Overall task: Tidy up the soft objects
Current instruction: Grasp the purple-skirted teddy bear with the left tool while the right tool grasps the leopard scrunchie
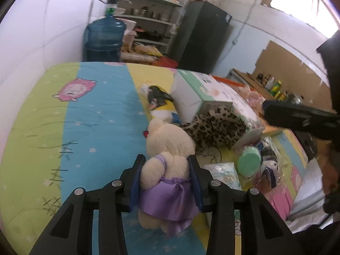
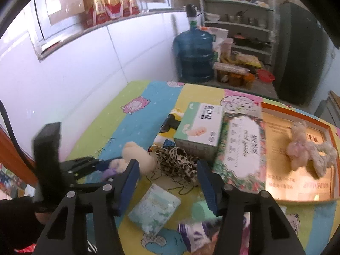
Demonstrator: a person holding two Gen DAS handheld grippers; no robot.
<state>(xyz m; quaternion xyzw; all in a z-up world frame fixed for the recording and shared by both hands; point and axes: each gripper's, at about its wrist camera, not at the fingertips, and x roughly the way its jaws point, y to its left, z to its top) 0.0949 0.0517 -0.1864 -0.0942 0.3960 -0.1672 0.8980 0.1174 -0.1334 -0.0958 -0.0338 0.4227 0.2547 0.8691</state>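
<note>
Item: cream plush bear in purple satin skirt (image 1: 167,170); your left tongs (image 1: 166,167) clamp its waist for moving; your right tongs (image 2: 167,178) stand apart, empty, above the leopard-print cloth (image 2: 180,165).

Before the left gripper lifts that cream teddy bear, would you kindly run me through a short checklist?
1. Left gripper closed on the cream teddy bear: ok, pads press its body on both sides.
2. Grip placed mid-body, above the purple skirt: ok.
3. Bear free of the leopard-print fabric: cannot tell, they lie close together.
4. Right gripper empty: ok, jaws open over the bedsheet.
5. Orange tray has room: ok, only a pink plush toy inside.
</note>
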